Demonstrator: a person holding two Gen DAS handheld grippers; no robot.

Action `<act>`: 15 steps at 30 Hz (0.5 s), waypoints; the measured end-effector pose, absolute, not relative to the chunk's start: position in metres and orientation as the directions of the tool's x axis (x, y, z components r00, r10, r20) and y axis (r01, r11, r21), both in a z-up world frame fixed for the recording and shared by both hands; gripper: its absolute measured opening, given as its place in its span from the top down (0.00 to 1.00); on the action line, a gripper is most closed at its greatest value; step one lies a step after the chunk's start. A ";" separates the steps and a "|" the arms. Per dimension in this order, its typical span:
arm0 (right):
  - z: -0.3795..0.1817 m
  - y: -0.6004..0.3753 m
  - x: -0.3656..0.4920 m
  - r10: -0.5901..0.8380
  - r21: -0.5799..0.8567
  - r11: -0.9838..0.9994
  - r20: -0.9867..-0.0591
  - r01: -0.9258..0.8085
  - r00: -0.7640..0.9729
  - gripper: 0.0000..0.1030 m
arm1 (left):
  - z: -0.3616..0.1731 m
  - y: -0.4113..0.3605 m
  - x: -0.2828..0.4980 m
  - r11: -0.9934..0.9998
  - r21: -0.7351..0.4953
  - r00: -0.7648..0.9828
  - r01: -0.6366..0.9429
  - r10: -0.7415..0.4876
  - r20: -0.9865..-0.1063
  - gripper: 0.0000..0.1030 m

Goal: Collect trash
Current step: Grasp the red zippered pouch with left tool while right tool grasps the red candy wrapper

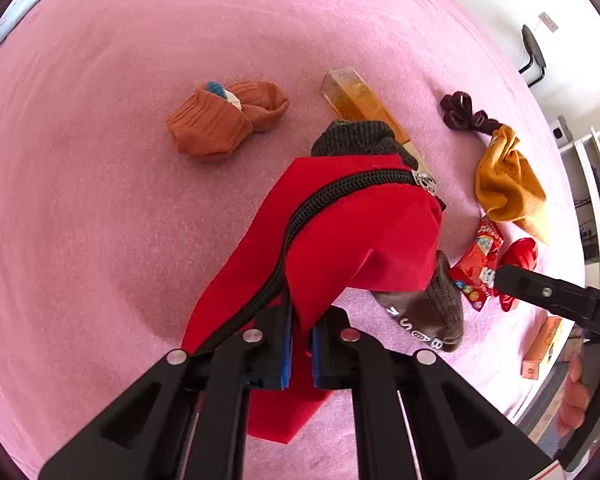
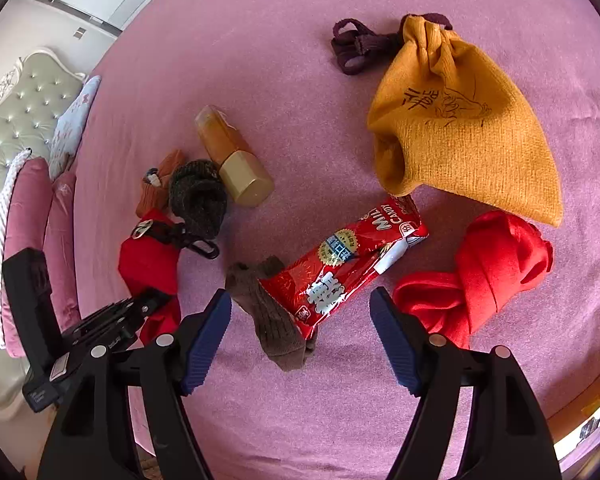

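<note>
Candy wrapper (image 2: 342,268) between open right jaws

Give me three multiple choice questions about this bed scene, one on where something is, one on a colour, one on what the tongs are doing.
1. Where does the candy wrapper lie?
A. On the brown sock
B. Inside the yellow bag
C. Under the bottle

2. What colour is the zip pouch?
A. Green
B. Red
C. White

3. How do the tongs stand?
A. Both open
B. Both shut
C. Left tongs shut on the pouch, right tongs open

Answers:
1 A, the wrapper's lower end overlaps the sock.
2 B, red cloth with a black zip.
3 C, blue pads pinch red cloth; the right pads stand apart above the wrapper.
</note>
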State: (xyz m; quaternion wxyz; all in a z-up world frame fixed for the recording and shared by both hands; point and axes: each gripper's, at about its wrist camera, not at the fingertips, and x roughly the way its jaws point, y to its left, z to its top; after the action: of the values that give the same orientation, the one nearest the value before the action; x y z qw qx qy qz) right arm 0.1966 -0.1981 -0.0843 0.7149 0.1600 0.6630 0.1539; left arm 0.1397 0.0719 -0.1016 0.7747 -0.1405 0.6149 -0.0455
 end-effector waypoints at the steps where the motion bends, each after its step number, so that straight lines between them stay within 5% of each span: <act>1: -0.088 -0.197 0.200 0.423 0.425 0.905 -0.904 0.008 0.063 0.35 | -0.098 0.075 0.136 0.949 -0.294 0.249 -0.114 -0.259 -0.933 0.93; 8: -0.111 -0.202 0.213 0.395 0.395 0.907 -0.918 0.145 0.029 0.47 | -0.089 0.077 0.123 0.929 -0.339 0.259 -0.149 -0.294 -0.920 0.93; 12: -0.118 -0.208 0.216 0.405 0.402 0.895 -0.914 0.194 0.025 0.71 | -0.087 0.083 0.118 0.924 -0.349 0.257 -0.158 -0.303 -0.918 0.93; 15: -0.112 -0.209 0.215 0.409 0.411 0.897 -0.911 0.163 0.049 0.80 | -0.093 0.080 0.120 0.917 -0.361 0.258 -0.170 -0.312 -0.914 0.93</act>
State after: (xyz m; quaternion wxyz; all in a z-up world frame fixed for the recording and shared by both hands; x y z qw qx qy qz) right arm 0.2151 -0.2088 -0.1120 0.6935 0.2090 0.6837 0.0889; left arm 0.1200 0.0802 -0.0928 0.7679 -0.1985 0.6074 -0.0461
